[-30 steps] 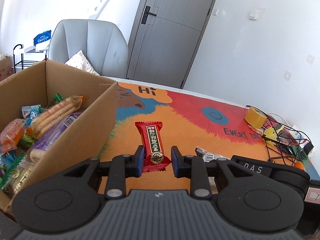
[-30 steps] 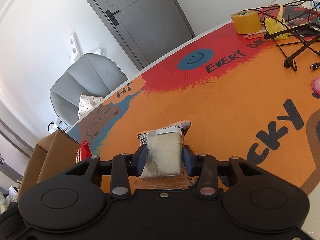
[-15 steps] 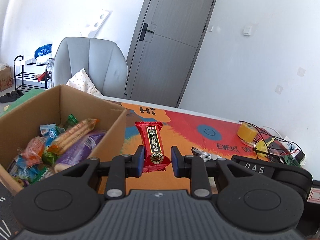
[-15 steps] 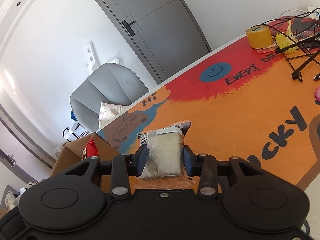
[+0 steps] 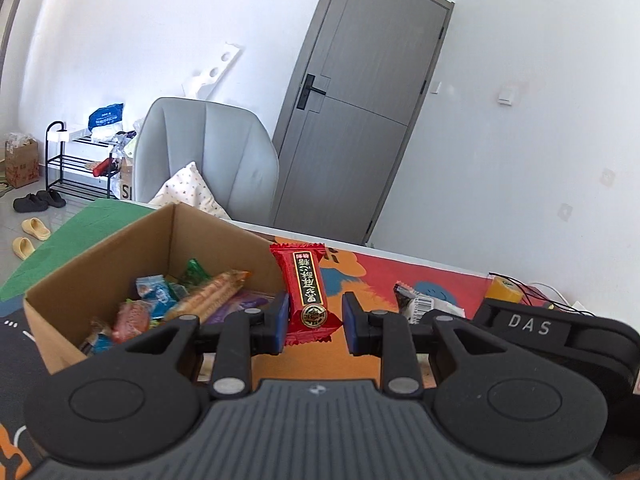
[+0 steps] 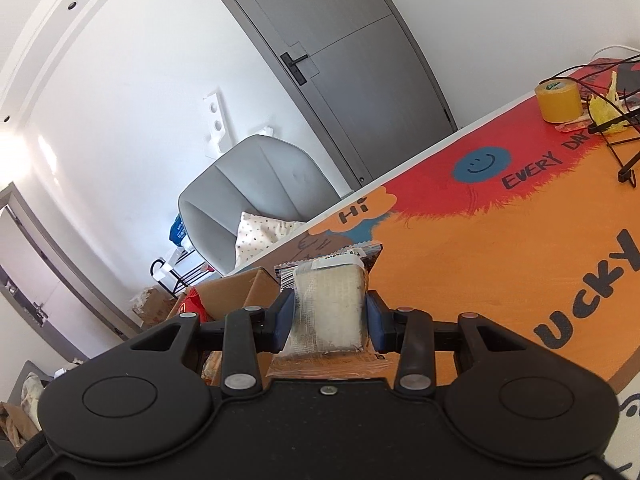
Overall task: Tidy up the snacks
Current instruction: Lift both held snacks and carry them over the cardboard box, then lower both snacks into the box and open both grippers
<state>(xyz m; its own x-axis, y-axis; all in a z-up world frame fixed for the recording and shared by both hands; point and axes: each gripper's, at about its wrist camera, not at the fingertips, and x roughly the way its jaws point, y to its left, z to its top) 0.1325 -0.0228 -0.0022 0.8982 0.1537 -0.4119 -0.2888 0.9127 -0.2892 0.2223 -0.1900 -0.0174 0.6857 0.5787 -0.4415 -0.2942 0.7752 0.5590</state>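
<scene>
Red snack bar (image 5: 307,288) sits pinched in our left gripper (image 5: 314,322) beside the cardboard box (image 5: 100,256) — our right gripper (image 6: 326,320) clamps a clear-wrapped pale snack (image 6: 330,308).

Left gripper (image 5: 314,326) up off the worktop (image 5: 400,276), red snack bar (image 5: 306,294) in its grip!
The bar stands upright between the blue pads, just right of the open cardboard box (image 5: 100,256) stuffed with snacks; another wrapped snack (image 5: 420,300) shows just right of the gripper.

Glossy red foil wrapper (image 5: 306,292), matt cardboard box (image 5: 100,264)
</scene>
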